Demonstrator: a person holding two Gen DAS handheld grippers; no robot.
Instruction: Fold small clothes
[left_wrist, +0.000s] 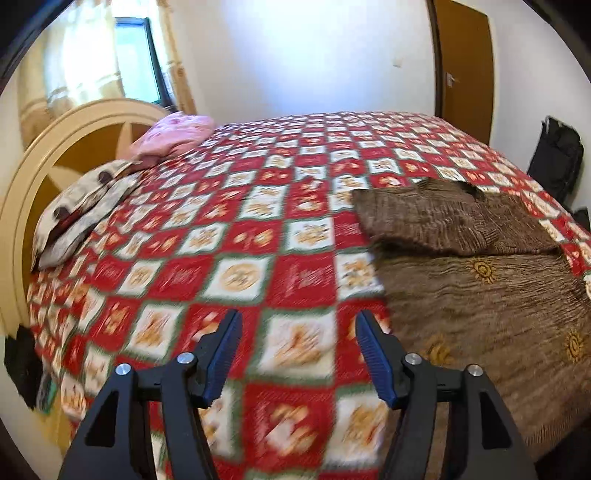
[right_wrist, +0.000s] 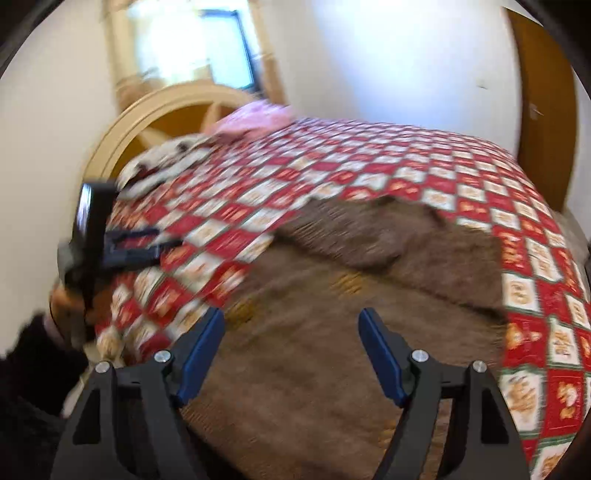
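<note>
A brown knitted sweater (left_wrist: 480, 295) with yellow sun motifs lies spread on the red-and-white checked bedspread (left_wrist: 258, 221), with its upper part and a sleeve (left_wrist: 443, 221) folded across it. My left gripper (left_wrist: 299, 317) hangs open over bare bedspread just left of the sweater, with nothing between its blue pads. My right gripper (right_wrist: 291, 314) is open above the sweater (right_wrist: 332, 332) and holds nothing. In the right wrist view the left gripper (right_wrist: 147, 243) shows blurred at the left, held by a hand (right_wrist: 66, 299).
A patterned pillow (left_wrist: 81, 210) and a pink one (left_wrist: 173, 136) lie by the round cream headboard (left_wrist: 48, 166). A curtained window (left_wrist: 136, 59) is behind it. A brown door (left_wrist: 465, 74) and a black bag (left_wrist: 554, 158) stand beyond the bed's far right.
</note>
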